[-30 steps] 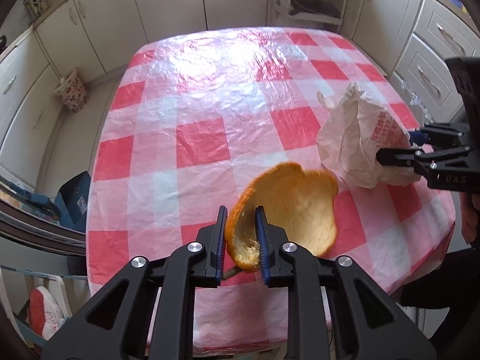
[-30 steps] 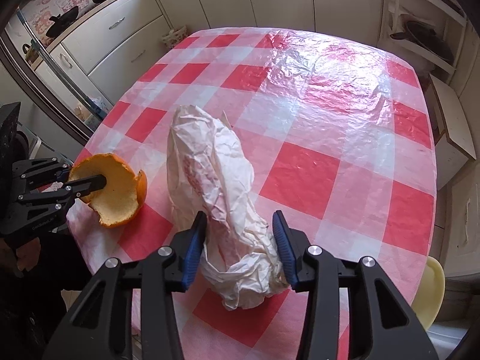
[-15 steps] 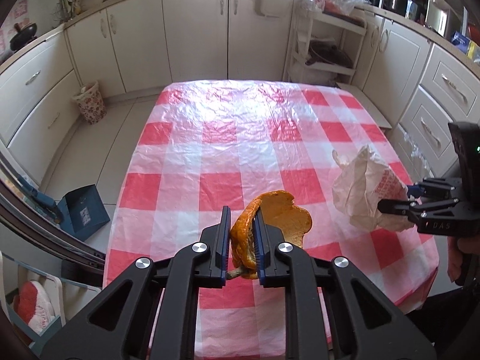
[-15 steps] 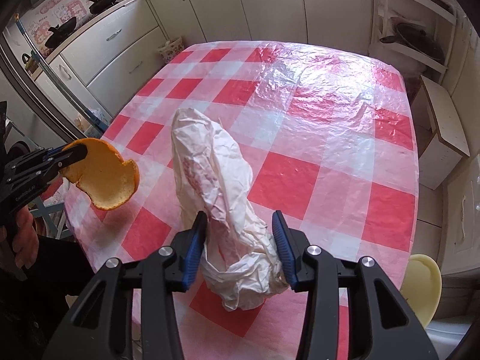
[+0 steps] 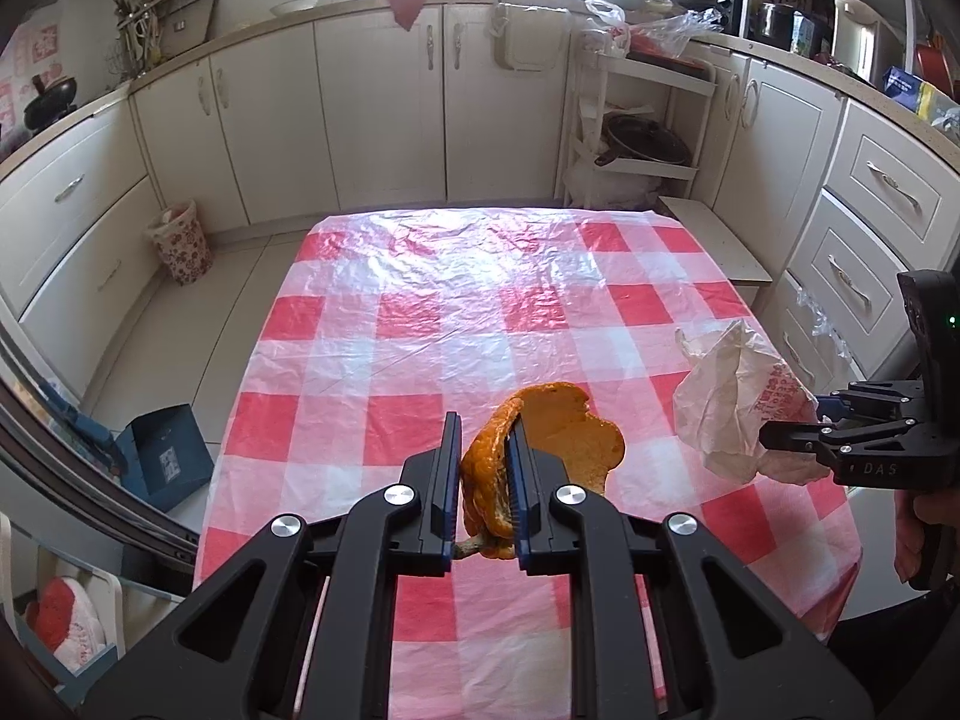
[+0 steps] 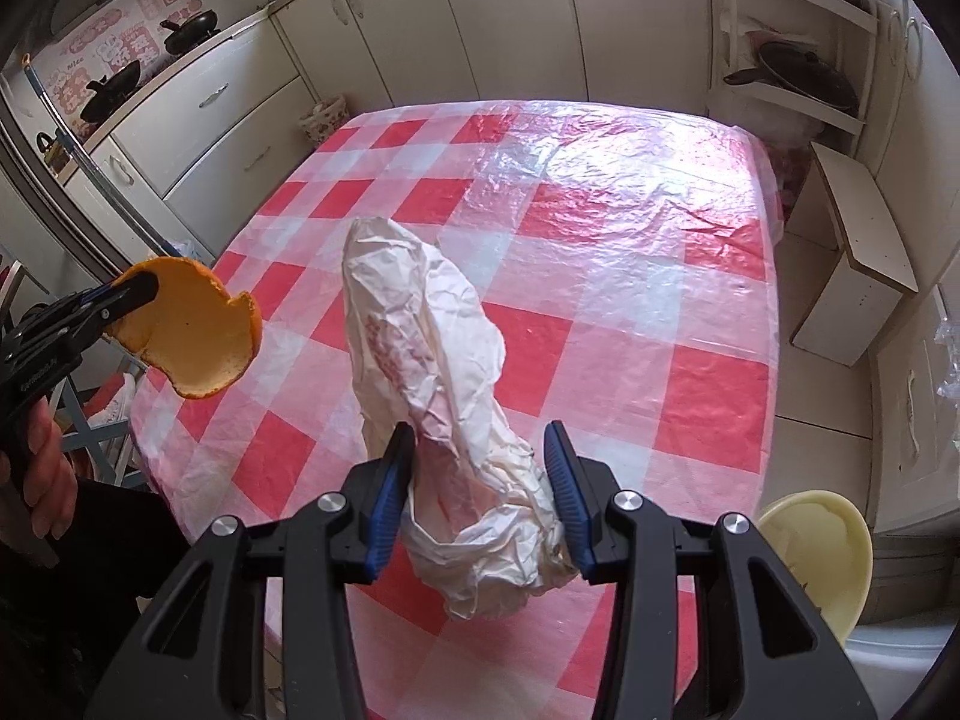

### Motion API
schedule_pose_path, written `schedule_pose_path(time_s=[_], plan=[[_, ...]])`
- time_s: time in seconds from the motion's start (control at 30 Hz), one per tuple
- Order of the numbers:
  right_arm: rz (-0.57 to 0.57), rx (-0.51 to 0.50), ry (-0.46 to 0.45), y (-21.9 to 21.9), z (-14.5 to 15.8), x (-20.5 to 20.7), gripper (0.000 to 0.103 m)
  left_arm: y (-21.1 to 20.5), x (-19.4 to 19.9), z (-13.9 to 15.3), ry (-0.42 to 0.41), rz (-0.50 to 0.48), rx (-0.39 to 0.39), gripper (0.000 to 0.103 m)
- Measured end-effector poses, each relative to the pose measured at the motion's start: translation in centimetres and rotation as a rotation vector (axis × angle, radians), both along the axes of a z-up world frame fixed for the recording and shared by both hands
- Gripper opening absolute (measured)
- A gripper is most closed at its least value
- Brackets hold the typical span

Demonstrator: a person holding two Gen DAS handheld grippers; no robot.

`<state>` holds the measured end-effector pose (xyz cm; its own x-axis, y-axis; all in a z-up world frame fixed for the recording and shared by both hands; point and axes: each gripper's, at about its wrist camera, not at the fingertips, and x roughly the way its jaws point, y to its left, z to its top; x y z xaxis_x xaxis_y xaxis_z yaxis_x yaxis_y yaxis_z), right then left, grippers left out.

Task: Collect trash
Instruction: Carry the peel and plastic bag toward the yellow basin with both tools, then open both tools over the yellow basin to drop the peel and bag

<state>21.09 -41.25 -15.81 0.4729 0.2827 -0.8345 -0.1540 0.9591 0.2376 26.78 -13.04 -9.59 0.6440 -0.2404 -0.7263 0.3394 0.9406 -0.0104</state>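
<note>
Above the checked bench (image 5: 372,354), the left gripper (image 5: 485,483) pinches an orange peel (image 5: 540,438) by its edge and could drop it, while the right gripper (image 6: 480,489) clasps a crumpled white bag (image 6: 432,360) that could slide free.

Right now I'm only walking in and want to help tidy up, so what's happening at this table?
A person is collecting trash with two handheld grippers. The left gripper is clamped on a curved orange peel, held up above the red-and-white checked tablecloth. The right gripper is closed around a crumpled white plastic bag, also lifted. Neither piece has been dropped anywhere yet.
</note>
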Motion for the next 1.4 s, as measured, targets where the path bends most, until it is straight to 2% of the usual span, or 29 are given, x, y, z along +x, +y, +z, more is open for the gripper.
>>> schedule_pose_path(time_s=[0.23, 0.33, 0.43, 0.53, 0.7, 0.73, 0.77, 0.83, 0.9, 1.0, 1.13, 1.23, 1.3, 1.37, 1.4], plan=[[-0.133, 0.008, -0.016, -5.6, 0.3, -1.5, 0.044, -4.4, -0.7, 0.5, -0.018, -0.075, -0.026, 0.013], [-0.226, 0.010, -0.024, -9.4, 0.4, -2.6, 0.044, -7.0, -1.0, 0.8, -0.018, -0.123, -0.054, 0.013], [-0.324, -0.032, -0.008, -13.1, -0.4, -3.7, 0.044, -9.6, -1.5, 1.2, -0.007, -0.161, -0.091, 0.013], [-0.423, -0.070, 0.056, -16.9, -2.5, -4.7, 0.044, -13.0, -2.5, 1.6, 0.014, -0.209, -0.125, 0.013], [-0.515, -0.109, 0.203, -20.9, -7.0, -5.2, 0.044, -20.1, -4.2, 0.9, 0.061, -0.293, -0.156, 0.014], [-0.526, -0.105, 0.238, -21.4, -7.9, -5.2, 0.047, -21.4, -4.4, 0.5, 0.078, -0.303, -0.162, 0.013], [-0.532, -0.081, 0.286, -22.2, -9.2, -5.2, 0.056, -22.8, -4.6, -0.1, 0.100, -0.310, -0.166, 0.013], [-0.581, -0.057, 0.311, -23.4, -10.0, -5.7, 0.062, -25.6, -4.9, -1.6, 0.152, -0.324, -0.166, 0.013], [-0.657, 0.006, 0.280, -25.1, -9.1, -6.4, 0.065, -28.5, -5.6, -3.4, 0.195, -0.342, -0.139, 0.013], [-0.754, 0.117, 0.161, -27.2, -5.9, -8.0, 0.066, -31.8, -6.6, -6.1, 0.254, -0.357, -0.091, 0.013], [-0.770, 0.215, 0.018, -27.8, -1.7, -8.5, 0.070, -36.5, -7.4, -10.0, 0.349, -0.362, -0.014, 0.014], [-0.746, 0.217, -0.091, -27.2, 1.8, -8.7, 0.073, -39.4, -7.5, -12.5, 0.398, -0.351, 0.049, 0.014], [-0.732, 0.217, -0.152, -26.6, 3.6, -8.8, 0.076, -41.1, -7.2, -14.1, 0.445, -0.346, 0.077, 0.020], [-0.720, 0.211, -0.206, -26.3, 4.9, -8.8, 0.080, -41.8, -7.2, -14.8, 0.454, -0.339, 0.088, 0.029], [-0.714, 0.207, -0.228, -26.1, 5.3, -8.7, 0.081, -41.9, -7.4, -14.7, 0.442, -0.336, 0.097, 0.038]])
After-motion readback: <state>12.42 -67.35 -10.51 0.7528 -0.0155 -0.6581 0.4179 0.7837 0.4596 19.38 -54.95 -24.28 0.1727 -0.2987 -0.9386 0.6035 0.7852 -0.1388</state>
